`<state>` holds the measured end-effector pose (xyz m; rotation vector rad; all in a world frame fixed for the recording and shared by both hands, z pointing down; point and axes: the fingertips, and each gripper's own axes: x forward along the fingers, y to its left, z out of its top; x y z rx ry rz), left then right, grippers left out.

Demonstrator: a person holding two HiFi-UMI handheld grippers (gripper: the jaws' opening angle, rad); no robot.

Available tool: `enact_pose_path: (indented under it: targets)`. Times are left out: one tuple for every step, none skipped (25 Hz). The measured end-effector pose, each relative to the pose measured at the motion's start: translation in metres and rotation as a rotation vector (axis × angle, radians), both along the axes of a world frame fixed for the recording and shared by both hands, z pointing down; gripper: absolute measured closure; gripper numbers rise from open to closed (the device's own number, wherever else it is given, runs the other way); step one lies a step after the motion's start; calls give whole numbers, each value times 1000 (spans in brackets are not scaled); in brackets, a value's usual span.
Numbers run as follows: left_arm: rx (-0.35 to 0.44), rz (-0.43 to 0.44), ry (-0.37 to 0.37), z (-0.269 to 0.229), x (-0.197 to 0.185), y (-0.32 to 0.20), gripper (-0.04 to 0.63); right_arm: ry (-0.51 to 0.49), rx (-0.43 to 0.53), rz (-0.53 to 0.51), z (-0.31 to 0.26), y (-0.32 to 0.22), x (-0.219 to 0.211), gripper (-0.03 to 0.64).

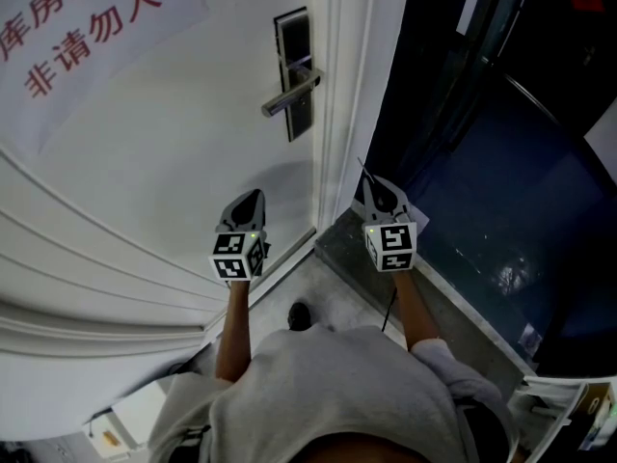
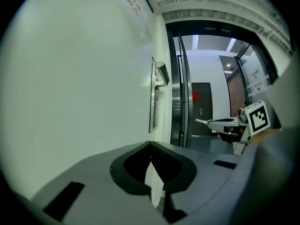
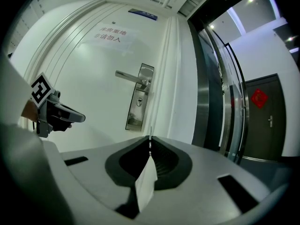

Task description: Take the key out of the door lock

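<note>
The silver lock plate [image 1: 294, 75] with its lever handle [image 1: 287, 96] sits on the white door [image 1: 145, 162]; in the right gripper view the plate [image 3: 138, 97] shows no key in it. My right gripper [image 1: 378, 183] is shut on the key [image 1: 363, 170], a thin metal sliver poking from its tips [image 3: 150, 134], held well below and right of the lock. From the left gripper view the right gripper [image 2: 212, 122] carries the key [image 2: 201, 121] pointing left. My left gripper [image 1: 253, 197] hangs shut and empty near the door, its tips [image 2: 151, 146] meeting.
A paper sign with red characters [image 1: 87, 27] is taped to the door. The white door frame [image 1: 337, 114] runs between the grippers. Dark glass and steel panels [image 1: 501, 162] stand to the right, above a stone threshold [image 1: 342, 244]. A shoe [image 1: 300, 314] shows below.
</note>
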<state>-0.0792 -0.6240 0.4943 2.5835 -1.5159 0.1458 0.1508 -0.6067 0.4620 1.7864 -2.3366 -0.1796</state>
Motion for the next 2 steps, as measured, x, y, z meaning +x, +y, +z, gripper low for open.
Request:
enact_pose_path:
  targets:
    - [0,0,0,0,-1,0,577,-1,-3,0,1,0,0,586]
    - [0,0,0,0,-1,0,577,-1,-6,1,2,0,-1,586]
